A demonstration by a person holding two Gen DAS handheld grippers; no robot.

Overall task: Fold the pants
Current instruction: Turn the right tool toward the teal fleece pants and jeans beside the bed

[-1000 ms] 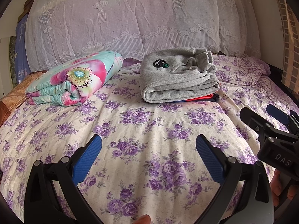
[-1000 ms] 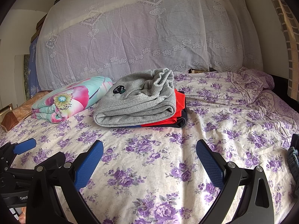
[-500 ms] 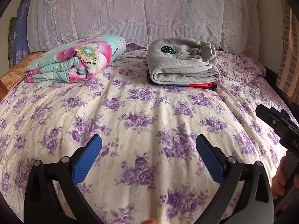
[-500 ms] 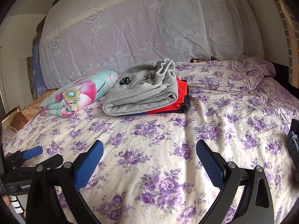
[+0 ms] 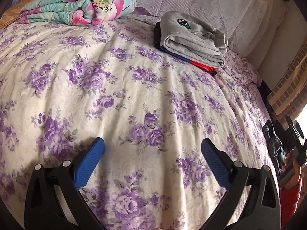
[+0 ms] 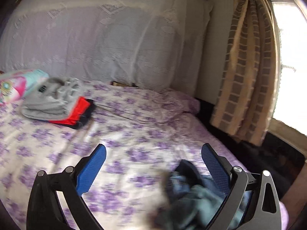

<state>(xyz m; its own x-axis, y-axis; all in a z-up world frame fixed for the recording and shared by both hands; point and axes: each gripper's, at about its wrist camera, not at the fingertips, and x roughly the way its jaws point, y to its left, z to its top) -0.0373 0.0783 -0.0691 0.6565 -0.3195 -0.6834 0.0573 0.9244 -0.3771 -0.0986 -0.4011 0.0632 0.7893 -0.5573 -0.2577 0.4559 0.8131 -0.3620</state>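
Note:
A crumpled pair of blue jeans [image 6: 191, 197] lies at the right edge of the bed, low in the blurred right wrist view; it also shows at the far right of the left wrist view [image 5: 274, 143]. My right gripper [image 6: 153, 163] is open and empty, its right finger just above the jeans. My left gripper [image 5: 152, 157] is open and empty over bare floral bedsheet [image 5: 134, 88]. A stack of folded clothes with grey sweatpants [image 5: 191, 40] on top lies at the far side of the bed, also in the right wrist view [image 6: 51, 103].
A folded floral quilt [image 5: 80, 9] lies at the back left. A lace-covered headboard [image 6: 105, 44] stands behind the bed. A checked curtain [image 6: 247, 76] and a window are at the right. The bed's right edge drops to a dark gap [image 6: 268, 153].
Both grippers swung to the right. The right one now faces the bed's right edge with the jeans under it. The folded stack has shifted left and farther away in its view.

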